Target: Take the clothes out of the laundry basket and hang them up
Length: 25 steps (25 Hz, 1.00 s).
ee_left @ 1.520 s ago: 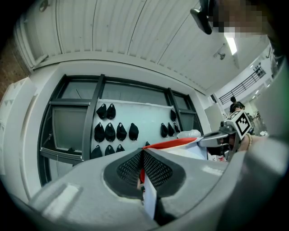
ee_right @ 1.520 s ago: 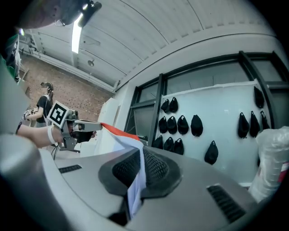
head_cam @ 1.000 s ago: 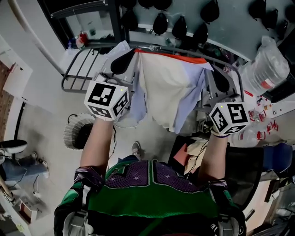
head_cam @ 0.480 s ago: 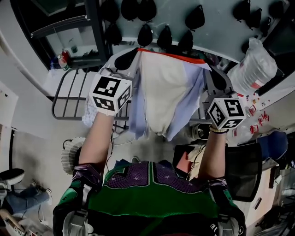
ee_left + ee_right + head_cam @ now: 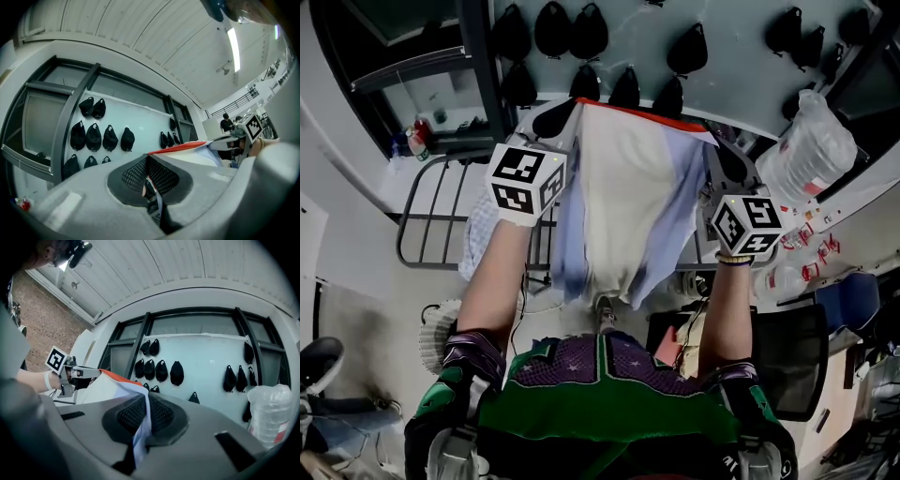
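Left gripper [image 5: 553, 120]: jaws closed together on the upper left corner of the garment [image 5: 623, 206]. In the left gripper view a strip of cloth runs down between the mesh pads.

Right gripper [image 5: 729, 161]: jaws clamped on the upper right corner. The right gripper view shows pale blue cloth pinched between the pads.

Garment: off the floor, spread between my two grippers. Its top edge is taut, with orange trim [image 5: 642, 114] along it. The middle panel is cream and the side panels are pale blue. The lower edge hangs loose in front of my green and purple jersey [image 5: 609, 384].

Surroundings: black caps [image 5: 581, 33] hang in rows on the pale wall [image 5: 741, 75] beyond the garment. A grey metal rack [image 5: 431, 216] lies below my left gripper.

Writing: a clear plastic container [image 5: 811, 150] at the right carries a red-and-white label, too small to read. The marker cubes [image 5: 527, 183] show only black-and-white square patterns.
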Available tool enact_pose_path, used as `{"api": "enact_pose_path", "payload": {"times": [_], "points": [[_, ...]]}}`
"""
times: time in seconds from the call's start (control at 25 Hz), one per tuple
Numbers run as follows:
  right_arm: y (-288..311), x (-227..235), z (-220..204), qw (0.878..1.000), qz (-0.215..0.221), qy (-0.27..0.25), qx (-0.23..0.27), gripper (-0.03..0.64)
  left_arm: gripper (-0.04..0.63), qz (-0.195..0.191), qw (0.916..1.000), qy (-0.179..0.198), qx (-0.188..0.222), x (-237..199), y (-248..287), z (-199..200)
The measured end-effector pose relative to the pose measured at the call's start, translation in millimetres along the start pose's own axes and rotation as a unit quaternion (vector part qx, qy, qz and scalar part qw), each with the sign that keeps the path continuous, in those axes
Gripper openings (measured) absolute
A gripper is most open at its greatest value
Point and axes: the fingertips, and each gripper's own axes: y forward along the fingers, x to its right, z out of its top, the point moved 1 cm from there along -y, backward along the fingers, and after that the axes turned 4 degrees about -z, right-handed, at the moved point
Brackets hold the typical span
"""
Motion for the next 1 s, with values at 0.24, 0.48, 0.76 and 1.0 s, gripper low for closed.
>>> {"api": "enact_pose_path", "payload": {"times": [0.24,0.48,0.76,1.0], "points": [[40.0,33.9,-7.2,1.0,0.014,0.009,0.017,0.004,0.018,0.024,0.9994,0.02,-0.012,-19.1,44.1,-4.5],[89.0,69.4,-15.1,0.999,0.028,0.01,0.02,0.004,0.018,0.042,0.9986,0.027,-0.017,-38.6,95.0,-9.0],[146.6,109.7,-39.7,0.999,0.039,0.016,0.012,0.003,0.018,0.059,0.9974,0.026,-0.033,-60.6,153.8,-34.5],[198.9,137.4,-59.4,0.998,0.051,0.024,0.004,0.004,0.018,0.073,0.9959,0.018,-0.05,-84.5,200.2,-63.5]]}}
